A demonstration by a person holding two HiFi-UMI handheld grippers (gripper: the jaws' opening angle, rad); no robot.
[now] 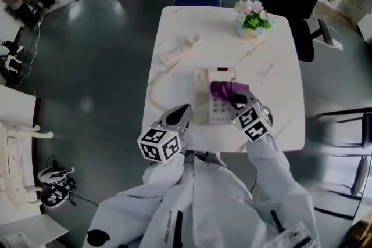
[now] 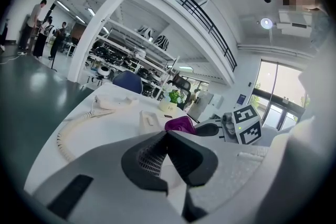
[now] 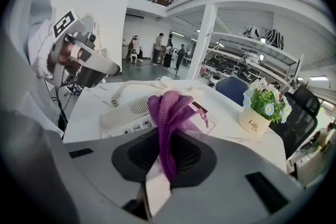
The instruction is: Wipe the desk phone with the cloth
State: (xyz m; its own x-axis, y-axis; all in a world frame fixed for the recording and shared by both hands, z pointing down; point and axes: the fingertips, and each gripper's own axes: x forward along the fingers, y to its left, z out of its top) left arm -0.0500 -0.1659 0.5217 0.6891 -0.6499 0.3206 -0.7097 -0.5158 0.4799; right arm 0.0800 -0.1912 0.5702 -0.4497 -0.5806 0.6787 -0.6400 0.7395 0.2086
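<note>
Right tool — bunched purple cloth

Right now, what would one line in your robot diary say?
stage: wipe | right gripper: shut on purple cloth over desk phone | left gripper: shut, empty, beside phone | handset: off phone, on table

The head view looks steeply down on the whole table from above its near edge. The left gripper view skims low across it from the near left; the right gripper view sits close over the phone, facing away. All three share the phone, cloth and pot.
</note>
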